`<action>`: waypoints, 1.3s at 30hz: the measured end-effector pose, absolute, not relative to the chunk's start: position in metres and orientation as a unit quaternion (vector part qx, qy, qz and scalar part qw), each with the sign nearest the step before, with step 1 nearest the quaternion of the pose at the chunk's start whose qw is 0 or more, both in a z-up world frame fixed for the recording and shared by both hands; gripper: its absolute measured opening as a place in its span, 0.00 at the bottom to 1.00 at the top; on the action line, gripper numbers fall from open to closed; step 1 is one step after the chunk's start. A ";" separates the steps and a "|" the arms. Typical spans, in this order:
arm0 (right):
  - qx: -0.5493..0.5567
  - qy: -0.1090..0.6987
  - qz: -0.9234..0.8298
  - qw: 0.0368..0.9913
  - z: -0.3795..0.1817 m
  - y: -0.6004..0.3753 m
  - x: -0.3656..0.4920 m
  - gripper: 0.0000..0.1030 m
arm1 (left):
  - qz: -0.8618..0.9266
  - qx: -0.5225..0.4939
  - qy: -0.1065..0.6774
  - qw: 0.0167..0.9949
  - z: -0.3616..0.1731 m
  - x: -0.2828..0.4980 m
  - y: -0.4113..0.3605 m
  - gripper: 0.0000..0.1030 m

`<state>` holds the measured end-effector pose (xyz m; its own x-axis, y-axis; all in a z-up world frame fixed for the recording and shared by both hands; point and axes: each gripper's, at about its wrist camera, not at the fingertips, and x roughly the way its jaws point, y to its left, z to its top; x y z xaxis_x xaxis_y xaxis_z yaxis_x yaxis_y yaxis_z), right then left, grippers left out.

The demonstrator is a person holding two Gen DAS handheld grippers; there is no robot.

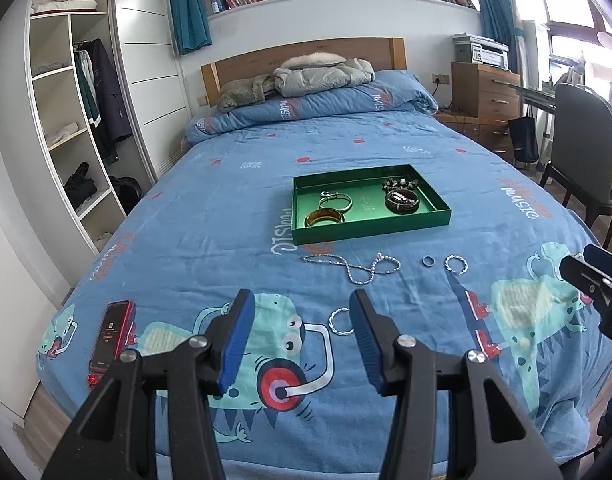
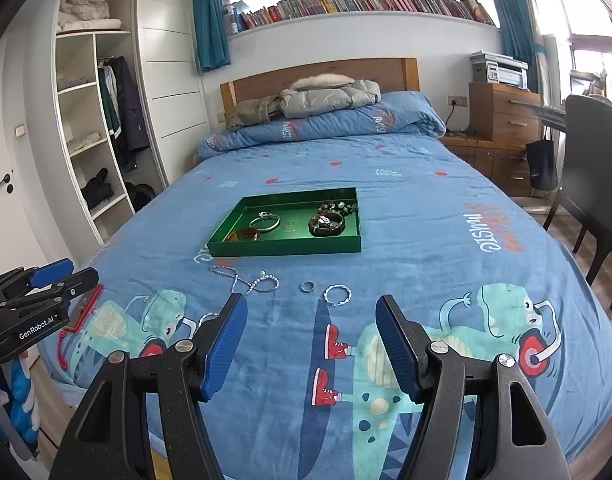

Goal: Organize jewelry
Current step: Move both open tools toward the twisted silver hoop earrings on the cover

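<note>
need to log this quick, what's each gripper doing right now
Left gripper: open, holding nothing, above the bed.
Right gripper: open, holding nothing, above the bed.

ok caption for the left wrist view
Open left gripper over bedspread; chain and rings outside green tray.

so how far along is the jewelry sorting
Partly done: the green tray already holds several bangles. Nothing is in hand; left gripper and right gripper are open and empty. Left on the bedspread: the chain necklace, a small ring and two twisted hoops.
</note>
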<state>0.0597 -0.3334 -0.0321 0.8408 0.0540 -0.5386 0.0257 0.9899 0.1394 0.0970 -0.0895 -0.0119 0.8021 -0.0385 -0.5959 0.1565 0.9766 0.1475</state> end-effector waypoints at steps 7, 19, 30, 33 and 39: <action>0.061 0.293 0.005 0.954 -0.046 -0.335 0.072 0.64 | -0.055 0.095 0.329 0.938 -0.026 0.115 -0.096 0.46; 0.064 0.304 0.003 0.951 -0.063 -0.344 0.086 0.64 | -0.051 0.088 0.351 0.931 -0.049 0.135 -0.091 0.46; 0.085 0.318 -0.005 0.944 -0.083 -0.362 0.100 0.64 | -0.017 0.061 0.389 0.919 -0.077 0.154 -0.056 0.46; 0.085 0.327 -0.001 0.941 -0.091 -0.363 0.107 0.64 | -0.037 0.059 0.403 0.913 -0.088 0.159 -0.060 0.46; 0.087 0.343 0.002 0.935 -0.108 -0.365 0.122 0.64 | -0.097 0.054 0.429 0.896 -0.116 0.171 -0.081 0.46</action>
